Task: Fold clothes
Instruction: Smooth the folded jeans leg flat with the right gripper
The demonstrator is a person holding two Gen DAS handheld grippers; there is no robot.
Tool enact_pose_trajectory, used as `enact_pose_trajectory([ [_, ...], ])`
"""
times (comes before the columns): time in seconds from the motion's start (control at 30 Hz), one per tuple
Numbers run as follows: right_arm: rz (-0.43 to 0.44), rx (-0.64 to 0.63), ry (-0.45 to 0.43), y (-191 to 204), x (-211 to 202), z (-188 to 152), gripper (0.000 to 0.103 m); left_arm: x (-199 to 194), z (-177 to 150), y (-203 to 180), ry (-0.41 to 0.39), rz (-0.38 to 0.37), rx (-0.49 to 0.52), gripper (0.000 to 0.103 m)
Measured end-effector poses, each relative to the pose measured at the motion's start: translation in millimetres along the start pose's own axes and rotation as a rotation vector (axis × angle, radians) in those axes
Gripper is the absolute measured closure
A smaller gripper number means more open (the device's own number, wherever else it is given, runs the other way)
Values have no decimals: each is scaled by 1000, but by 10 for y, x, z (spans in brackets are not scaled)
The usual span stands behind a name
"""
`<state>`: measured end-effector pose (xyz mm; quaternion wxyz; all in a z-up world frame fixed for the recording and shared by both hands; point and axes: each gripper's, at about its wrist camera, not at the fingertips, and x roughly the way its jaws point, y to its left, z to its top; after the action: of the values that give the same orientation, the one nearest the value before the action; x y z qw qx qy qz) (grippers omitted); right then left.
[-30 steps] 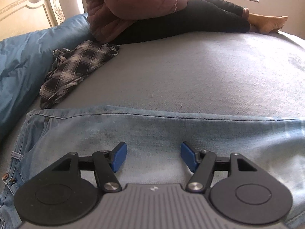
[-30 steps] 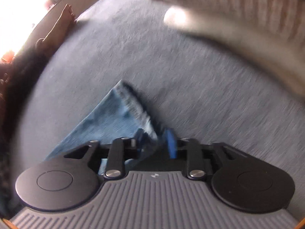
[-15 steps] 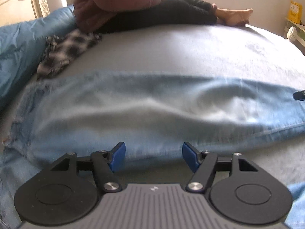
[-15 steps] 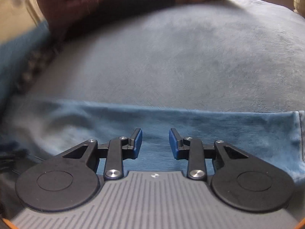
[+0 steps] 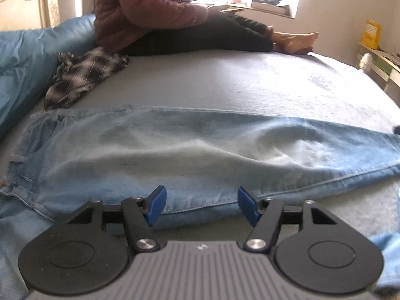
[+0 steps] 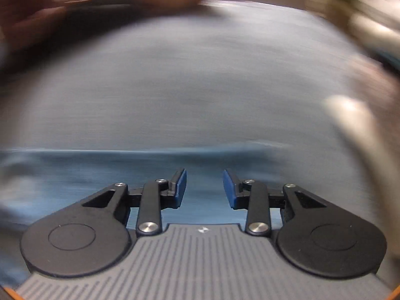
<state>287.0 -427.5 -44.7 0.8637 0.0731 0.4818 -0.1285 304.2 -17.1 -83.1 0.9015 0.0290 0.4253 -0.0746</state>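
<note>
While no lettering resolves anywhere, yellow box (image 5: 372,34) at far right of left wrist view bears dark print too small to read; small round emblem on each gripper body likewise illegible.

Light-blue jeans (image 5: 175,150): laid flat across grey bed sheet (image 5: 250,82), waistband end at left, leg running right past frame edge. Faded, nearly white wash along mid-leg; darker blue at seams; stitched hem line along near edge; belt loop and pocket seam at left end; shallow wrinkle bulge right of centre. Second denim layer beneath near edge; further denim patch at lower right corner, cut off.

Left gripper (image 5: 202,206): jaws wide apart, holding nothing, blue pads just above near edge of jeans.

Right gripper (image 6: 204,191): jaws parted moderately, holding nothing, poised over blue denim band (image 6: 100,172). Right wrist view heavily motion-blurred: upper background reduced to dark and pale streaks, objects at right edge not identifiable.

Behind jeans: crumpled plaid garment (image 5: 82,87) on sheet, touching blue duvet (image 5: 30,67) at left. Seated person (image 5: 155,17) on far side of bed, quilted mauve jacket, dark trousers, bare feet; head cut off by frame top. Carved cream headboard (image 5: 30,7) at upper left, partly cut off.
</note>
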Motion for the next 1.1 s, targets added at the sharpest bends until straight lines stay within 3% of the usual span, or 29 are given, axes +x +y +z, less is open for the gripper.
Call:
enact_pose_trajectory([
  [0.13, 227, -208, 18, 1015, 176, 76, 72, 209, -43, 4, 60, 29, -27, 46],
  [0.27, 455, -416, 37, 2030, 352, 151, 74, 227, -78, -19, 50, 40, -17, 46],
  [0.3, 477, -422, 36, 2138, 422, 207, 75, 228, -85, -14, 50, 38, -22, 46],
  [0.37, 430, -321, 21, 1982, 630, 416, 89, 229, -105, -4, 47, 35, -28, 46],
  [0.47, 329, -234, -24, 1849, 618, 653, 85, 224, -117, 6, 37, 32, -23, 46],
  [0.57, 464, -231, 23, 2012, 484, 603, 85, 217, -136, 14, 22, 29, -32, 46],
  [0.67, 545, -393, 61, 2430, 481, 363, 85, 208, -153, 4, 10, 31, -32, 44],
  [0.73, 497, -427, 36, 2496, 655, 350, 87, 210, -152, -15, 11, 33, -23, 43],
  [0.83, 446, -252, 4, 2251, 917, 609, 91, 216, -146, -11, 13, 28, -9, 42],
  [0.93, 391, -202, -29, 2069, 749, 707, 74, 219, -138, 19, 15, 15, -12, 41],
  [1.1, 447, -296, 43, 1904, 261, 248, 73, 227, -125, 19, 23, 19, -10, 41],
])
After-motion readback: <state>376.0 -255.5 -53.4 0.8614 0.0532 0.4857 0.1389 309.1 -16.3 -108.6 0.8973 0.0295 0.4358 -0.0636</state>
